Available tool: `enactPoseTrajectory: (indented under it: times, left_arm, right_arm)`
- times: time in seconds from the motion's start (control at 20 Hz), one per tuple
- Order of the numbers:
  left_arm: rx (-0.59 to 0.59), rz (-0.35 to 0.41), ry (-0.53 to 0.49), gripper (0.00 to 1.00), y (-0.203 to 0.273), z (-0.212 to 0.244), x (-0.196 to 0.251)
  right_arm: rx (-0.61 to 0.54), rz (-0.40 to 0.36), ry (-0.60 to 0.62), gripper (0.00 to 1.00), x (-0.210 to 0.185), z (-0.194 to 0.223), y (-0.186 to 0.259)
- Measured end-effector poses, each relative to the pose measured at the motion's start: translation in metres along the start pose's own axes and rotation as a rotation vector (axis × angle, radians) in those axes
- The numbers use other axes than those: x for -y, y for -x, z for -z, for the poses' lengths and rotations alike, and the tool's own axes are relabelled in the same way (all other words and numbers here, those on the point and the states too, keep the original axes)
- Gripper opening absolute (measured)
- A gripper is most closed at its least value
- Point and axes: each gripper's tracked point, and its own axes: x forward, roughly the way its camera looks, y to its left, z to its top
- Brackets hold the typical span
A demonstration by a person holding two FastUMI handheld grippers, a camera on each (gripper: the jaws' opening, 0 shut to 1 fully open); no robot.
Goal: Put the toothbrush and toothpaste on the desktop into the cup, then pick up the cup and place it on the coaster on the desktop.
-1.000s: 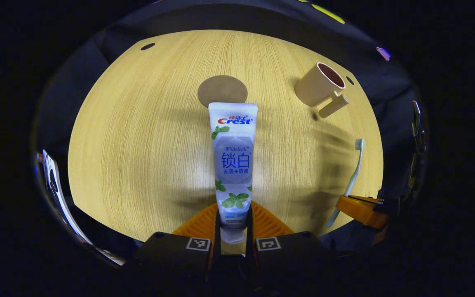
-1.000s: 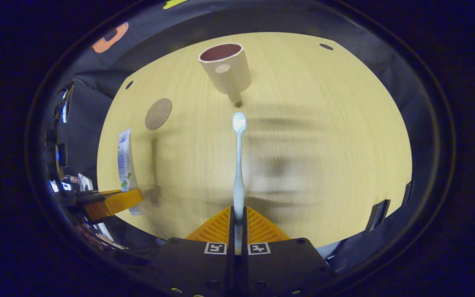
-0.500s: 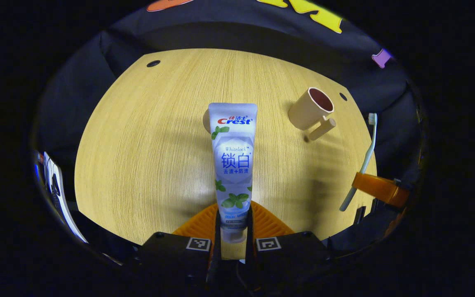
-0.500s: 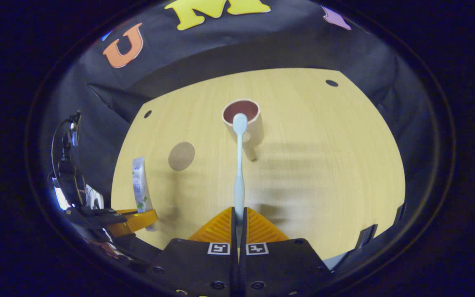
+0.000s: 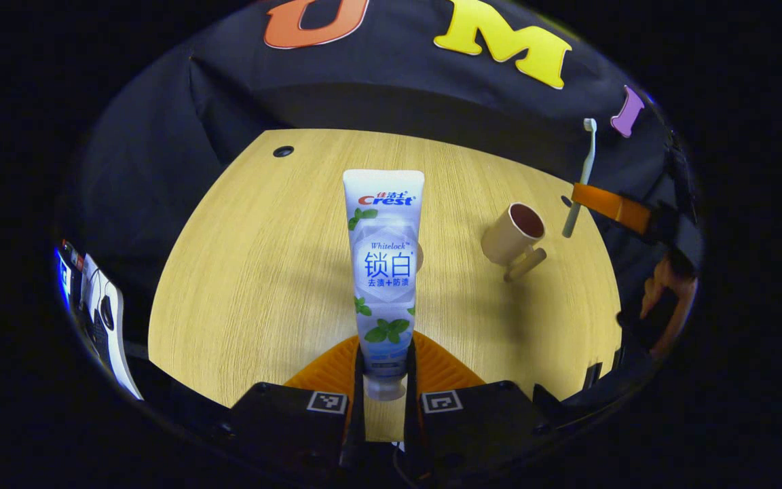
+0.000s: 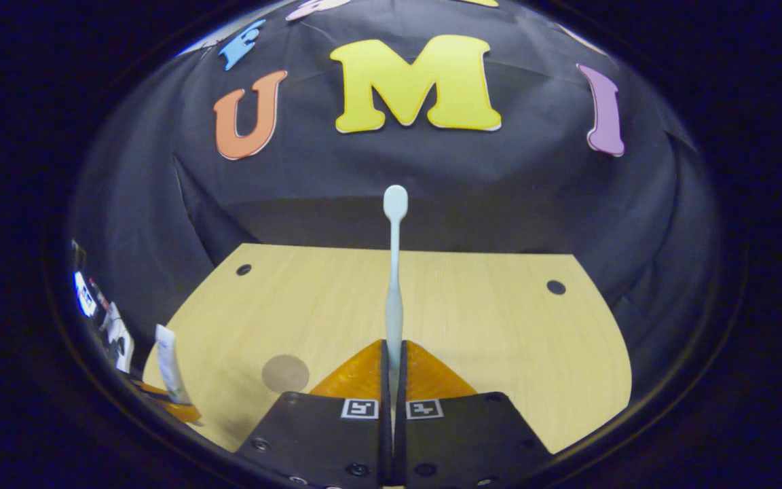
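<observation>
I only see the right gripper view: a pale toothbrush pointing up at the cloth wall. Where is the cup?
Observer: The beige plastic cup stands upright on the wooden desktop, its inside empty. In the left gripper view the pale toothbrush hangs just right of its rim.
Operator: What are the other tongs doing?
Observer: The left tongs pinch the white toothpaste tube at its cap end, lifted off the desktop.

The left tongs [image 5: 384, 380] are clamping the toothpaste [image 5: 384, 265] at its cap end above the counter [image 5: 262, 272]. The cup [image 5: 513, 234] is standing on the counter; the right tongs [image 5: 608, 207] are gripping the toothbrush [image 5: 581, 173] above it.
</observation>
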Motion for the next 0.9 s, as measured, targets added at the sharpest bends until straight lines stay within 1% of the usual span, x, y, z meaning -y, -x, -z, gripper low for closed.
enactPoseTrajectory:
  times: [0.15, 0.2, 0.25, 0.4, 0.5, 0.6, 0.75, 0.8, 0.85, 0.9]
  left_arm:
    - [0.035, -0.010, 0.021, 0.26, 0.010, -0.009, -0.009]
    - [0.046, -0.019, 0.026, 0.19, 0.014, -0.012, -0.011]
    - [0.056, -0.030, 0.030, 0.26, 0.018, -0.013, -0.014]
    - [0.078, -0.061, 0.046, 0.26, 0.027, -0.015, -0.021]
    - [0.077, -0.076, 0.058, 0.26, 0.030, -0.014, -0.025]
    - [0.066, -0.085, 0.071, 0.26, 0.031, -0.009, -0.030]
    - [0.061, -0.098, 0.075, 0.26, 0.031, -0.006, -0.035]
    - [0.062, -0.099, 0.073, 0.26, 0.031, -0.008, -0.034]
    - [0.063, -0.099, 0.070, 0.26, 0.031, -0.008, -0.034]
    - [0.064, -0.098, 0.066, 0.26, 0.031, -0.010, -0.033]
  right_arm:
    - [0.041, -0.006, 0.007, 0.01, -0.005, 0.014, -0.033]
    - [0.055, -0.008, 0.017, 0.01, -0.007, 0.016, -0.040]
    - [0.075, -0.008, 0.038, 0.01, -0.008, 0.019, -0.048]
    - [0.103, 0.005, 0.075, 0.01, -0.004, 0.028, -0.065]
    - [0.100, 0.008, 0.086, 0.01, -0.002, 0.032, -0.076]
    - [0.105, 0.020, 0.095, 0.01, 0.001, 0.036, -0.081]
    - [0.097, 0.003, 0.093, 0.05, -0.003, 0.044, -0.084]
    - [0.100, 0.006, 0.096, 0.05, -0.003, 0.045, -0.083]
    - [0.102, 0.008, 0.095, 0.16, -0.002, 0.045, -0.084]
    - [0.101, 0.009, 0.092, 0.21, -0.001, 0.045, -0.084]
